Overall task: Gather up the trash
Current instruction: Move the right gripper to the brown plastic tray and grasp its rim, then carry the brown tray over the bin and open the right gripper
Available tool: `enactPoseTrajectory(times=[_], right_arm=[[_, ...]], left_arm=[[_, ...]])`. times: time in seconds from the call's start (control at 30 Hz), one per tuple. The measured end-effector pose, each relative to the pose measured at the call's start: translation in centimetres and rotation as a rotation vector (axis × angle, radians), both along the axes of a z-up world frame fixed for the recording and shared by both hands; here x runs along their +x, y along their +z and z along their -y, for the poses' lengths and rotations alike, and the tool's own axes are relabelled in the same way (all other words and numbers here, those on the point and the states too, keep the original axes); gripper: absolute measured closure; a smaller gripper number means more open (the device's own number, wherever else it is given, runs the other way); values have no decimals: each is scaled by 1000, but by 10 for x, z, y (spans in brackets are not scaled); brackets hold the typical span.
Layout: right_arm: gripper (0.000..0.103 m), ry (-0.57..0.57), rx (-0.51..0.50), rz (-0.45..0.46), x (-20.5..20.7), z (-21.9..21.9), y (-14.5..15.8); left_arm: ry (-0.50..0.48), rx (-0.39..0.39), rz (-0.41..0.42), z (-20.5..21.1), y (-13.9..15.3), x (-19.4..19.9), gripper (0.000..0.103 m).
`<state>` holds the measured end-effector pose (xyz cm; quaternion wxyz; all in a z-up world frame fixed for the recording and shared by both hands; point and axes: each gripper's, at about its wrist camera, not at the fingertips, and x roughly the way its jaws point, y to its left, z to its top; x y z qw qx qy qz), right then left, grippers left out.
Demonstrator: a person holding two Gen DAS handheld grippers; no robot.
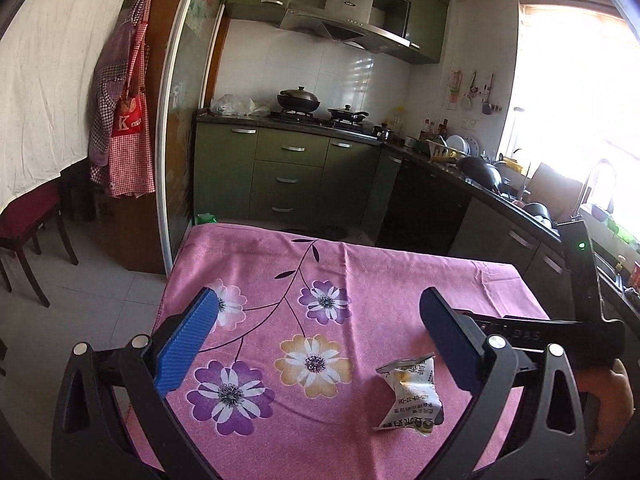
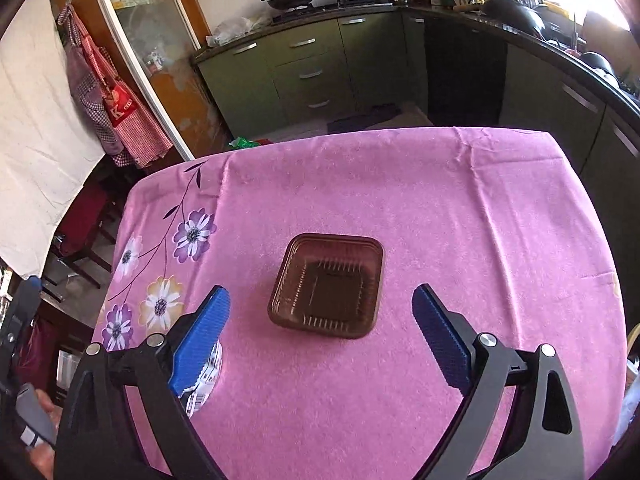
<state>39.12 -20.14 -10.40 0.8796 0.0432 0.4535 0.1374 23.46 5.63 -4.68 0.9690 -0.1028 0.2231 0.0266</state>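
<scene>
A torn white and yellow snack wrapper (image 1: 412, 394) lies on the pink flowered tablecloth (image 1: 360, 276), just inside the right finger of my open left gripper (image 1: 320, 336). In the right wrist view, a brown see-through plastic tray (image 2: 328, 285) sits empty on the cloth (image 2: 440, 208), just ahead of my open right gripper (image 2: 322, 320) and centred between its fingers. The wrapper (image 2: 206, 376) shows partly behind the right gripper's left finger. Both grippers hover above the table and hold nothing.
The table's far edge (image 2: 360, 132) drops to a tiled floor with green cabinets (image 1: 288, 168) beyond. A counter (image 1: 500, 196) with pots and dishes runs along the right. A dark wooden chair (image 1: 28, 236) stands at the left. The right gripper's body (image 1: 580, 280) rises at the right.
</scene>
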Motion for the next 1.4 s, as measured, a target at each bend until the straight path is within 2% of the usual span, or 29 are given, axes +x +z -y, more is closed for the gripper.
enactPoseTrajectory(times=[0.2,0.47,0.53,0.67,0.7,1.4], right_arm=[[12,-33,-46,-41,21,-16,-18],[12,-46,-107,-63,26,-34,-35],[15,-52,-120,-61,26,-36,-37],[32,-66,-122,-80,28,-36,-42],[32,-67,-121,-82,28,-35,-43],[34,-29,-96,3,-19,-2,-15]], left_arm=[[22,2,-1,-3,-1,2,7],[24,-21,-11,-7,-4,2,7],[24,-22,-13,-7,-4,3,7],[23,-25,-21,-9,-6,4,7],[22,-26,-23,-9,-6,5,7],[20,-11,-35,-8,-7,8,7]])
